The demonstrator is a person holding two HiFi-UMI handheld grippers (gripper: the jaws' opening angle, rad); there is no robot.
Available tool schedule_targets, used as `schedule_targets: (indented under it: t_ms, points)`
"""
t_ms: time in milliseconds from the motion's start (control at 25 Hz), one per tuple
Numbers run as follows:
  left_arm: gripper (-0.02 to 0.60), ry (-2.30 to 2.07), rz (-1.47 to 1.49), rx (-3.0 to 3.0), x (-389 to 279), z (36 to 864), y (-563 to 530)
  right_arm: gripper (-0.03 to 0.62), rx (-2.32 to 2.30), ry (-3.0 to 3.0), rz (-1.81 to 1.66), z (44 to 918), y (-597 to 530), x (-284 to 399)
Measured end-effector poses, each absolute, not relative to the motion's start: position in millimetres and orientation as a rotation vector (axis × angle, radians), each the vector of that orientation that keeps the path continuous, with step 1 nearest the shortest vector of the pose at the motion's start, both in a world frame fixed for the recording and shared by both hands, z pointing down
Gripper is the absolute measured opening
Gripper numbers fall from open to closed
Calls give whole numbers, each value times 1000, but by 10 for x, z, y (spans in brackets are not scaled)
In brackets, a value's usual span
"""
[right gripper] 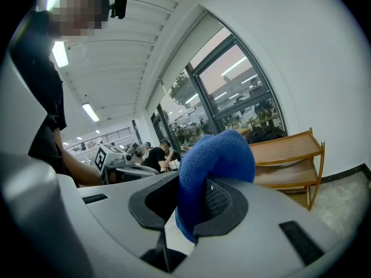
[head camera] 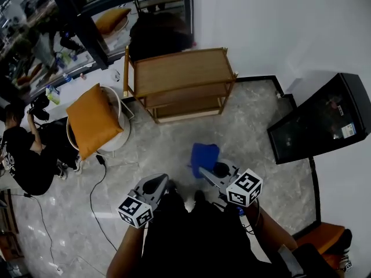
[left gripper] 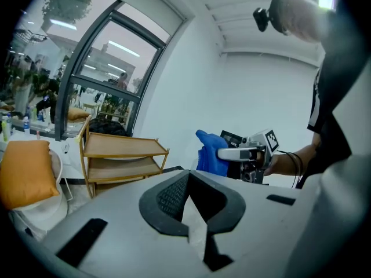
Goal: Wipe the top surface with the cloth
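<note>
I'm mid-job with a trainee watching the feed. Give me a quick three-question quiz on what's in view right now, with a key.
1. Multiple choice: the blue cloth is
A. lying on the floor
B. clamped in the right gripper
C. spread on a table

2. True or false: the cloth already touches the top of the wooden shelf.

3. Fill in: the cushion on the white chair beside the shelf is ____ in colour.

Key:
1. B
2. False. The cloth is held in the air, apart from the shelf.
3. orange
</note>
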State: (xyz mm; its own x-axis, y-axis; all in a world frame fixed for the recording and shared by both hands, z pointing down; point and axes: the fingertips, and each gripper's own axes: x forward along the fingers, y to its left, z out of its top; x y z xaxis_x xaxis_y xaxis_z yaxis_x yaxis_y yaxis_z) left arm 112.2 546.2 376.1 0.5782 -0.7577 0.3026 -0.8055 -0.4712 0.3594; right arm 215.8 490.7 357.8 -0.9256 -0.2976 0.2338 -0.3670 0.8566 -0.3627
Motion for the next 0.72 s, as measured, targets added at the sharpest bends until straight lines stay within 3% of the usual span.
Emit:
schedule_targets:
  t_ms: [720]
  points:
    - [5,-1186,60,2349,-92,3918,3974,81,734,-2742,628,3630,3584,1196]
